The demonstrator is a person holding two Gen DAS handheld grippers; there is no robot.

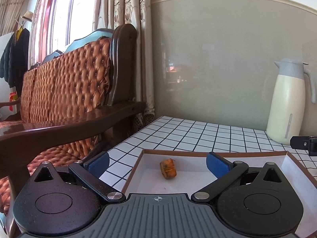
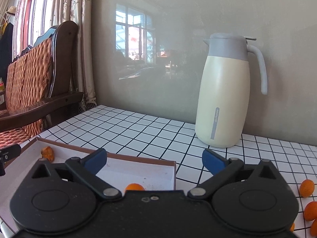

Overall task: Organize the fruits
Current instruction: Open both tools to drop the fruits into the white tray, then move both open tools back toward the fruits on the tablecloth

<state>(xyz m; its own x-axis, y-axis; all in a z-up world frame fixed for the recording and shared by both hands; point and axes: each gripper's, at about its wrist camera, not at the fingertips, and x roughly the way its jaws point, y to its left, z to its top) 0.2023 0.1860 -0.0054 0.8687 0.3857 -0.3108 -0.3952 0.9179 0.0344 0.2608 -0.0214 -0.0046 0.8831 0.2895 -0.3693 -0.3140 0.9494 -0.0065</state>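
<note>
A shallow white box with a brown rim (image 1: 198, 152) lies on the checked table. One shrivelled orange fruit (image 1: 168, 168) lies in its far left part; it also shows in the right wrist view (image 2: 48, 153). My left gripper (image 1: 157, 162) is open and empty above the box, its blue pads either side of the fruit. My right gripper (image 2: 154, 161) is open and empty over the box's right end (image 2: 175, 172). A round orange fruit (image 2: 134, 187) lies in the box just under it. Several small orange fruits (image 2: 306, 187) lie on the table at the right.
A cream thermos jug with a grey lid (image 2: 223, 99) stands on the table against the grey wall; it also shows in the left wrist view (image 1: 287, 103). A wooden sofa with an orange quilted cover (image 1: 65, 83) stands left of the table.
</note>
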